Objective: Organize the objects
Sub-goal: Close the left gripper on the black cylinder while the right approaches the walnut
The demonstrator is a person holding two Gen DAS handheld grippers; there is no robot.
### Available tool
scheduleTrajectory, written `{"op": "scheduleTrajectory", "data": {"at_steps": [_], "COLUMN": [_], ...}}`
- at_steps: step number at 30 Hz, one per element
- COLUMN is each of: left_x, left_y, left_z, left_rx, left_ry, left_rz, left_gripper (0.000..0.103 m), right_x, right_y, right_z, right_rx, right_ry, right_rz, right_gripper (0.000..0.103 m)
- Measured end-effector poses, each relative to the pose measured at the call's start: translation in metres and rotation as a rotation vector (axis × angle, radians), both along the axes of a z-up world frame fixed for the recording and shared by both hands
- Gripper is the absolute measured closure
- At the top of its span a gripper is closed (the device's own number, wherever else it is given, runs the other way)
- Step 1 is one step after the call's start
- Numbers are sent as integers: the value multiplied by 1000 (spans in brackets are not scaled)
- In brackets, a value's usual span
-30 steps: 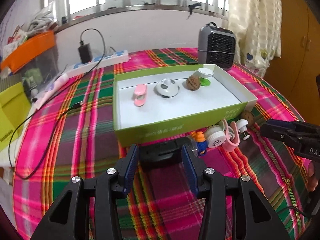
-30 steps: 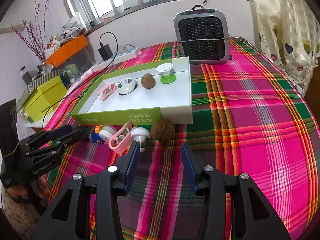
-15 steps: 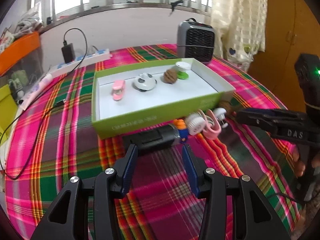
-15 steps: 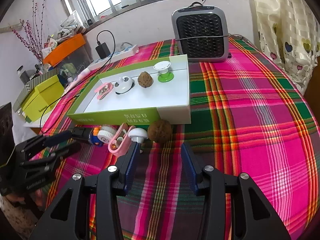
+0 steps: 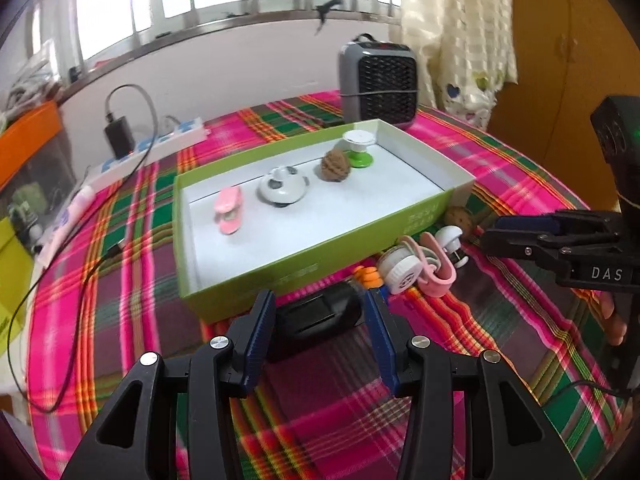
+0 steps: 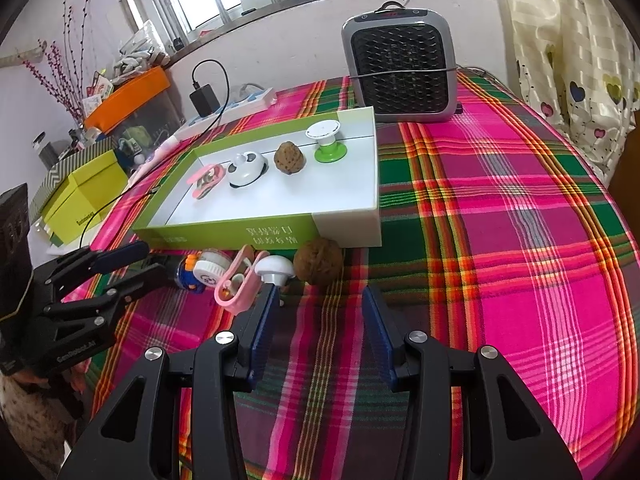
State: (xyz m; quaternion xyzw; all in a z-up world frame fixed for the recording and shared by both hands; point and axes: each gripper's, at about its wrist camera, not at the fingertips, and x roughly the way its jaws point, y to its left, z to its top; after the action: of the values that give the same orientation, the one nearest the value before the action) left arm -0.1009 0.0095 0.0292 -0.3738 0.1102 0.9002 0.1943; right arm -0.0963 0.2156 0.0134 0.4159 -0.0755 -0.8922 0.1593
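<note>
- We see a green-walled tray point(image 5: 304, 268) on the plaid-covered surface point(image 6: 500, 216). Four items stand in a row along its far side: a pink clip point(image 5: 229, 210), a white dome point(image 5: 282, 189), a walnut point(image 5: 335, 164) and a green-footed spool point(image 5: 359, 148). Their even spacing suggests a pattern to be matched.
- Just outside the tray's near wall, a second set lies in a loose cluster: a black block point(image 5: 316, 314), a small orange-and-blue toy point(image 5: 370, 278), a white round cap point(image 5: 400, 272), a second pink clip point(image 5: 434, 270), a white mushroom-shaped piece point(image 6: 274, 268) and a second walnut point(image 6: 319, 263). We judge these to be the objects not yet organized, kept close to the tray for short transfers.
- The left tongs point(image 5: 320, 316) stand apart, one finger on either side of the black block. No pad appears to press on it, so we read this as a line-up before a grasp.
- The right tongs point(image 6: 316, 320) are likewise apart and hold nothing. They hover over bare cloth just short of the second walnut, probably so that both hands do not crowd the cluster.
- Behind the tray stand a small heater point(image 6: 400, 68) and a power strip point(image 6: 240, 104), well clear of the work.
</note>
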Motion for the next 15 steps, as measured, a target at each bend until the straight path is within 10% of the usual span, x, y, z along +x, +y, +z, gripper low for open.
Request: {"op": "scheduleTrajectory", "data": {"at_steps": [15], "left_x": [-1], "left_y": [5], "left_z": [-6], "left_rx": [9], "left_ry": [-92], "left_rz": [-69], "left_gripper": [57], "right_x": [-2], "right_y": [0], "right_z": [0], "right_rx": [0], "right_ry": [0], "right_rz": [-3], "right_gripper": [59]}}
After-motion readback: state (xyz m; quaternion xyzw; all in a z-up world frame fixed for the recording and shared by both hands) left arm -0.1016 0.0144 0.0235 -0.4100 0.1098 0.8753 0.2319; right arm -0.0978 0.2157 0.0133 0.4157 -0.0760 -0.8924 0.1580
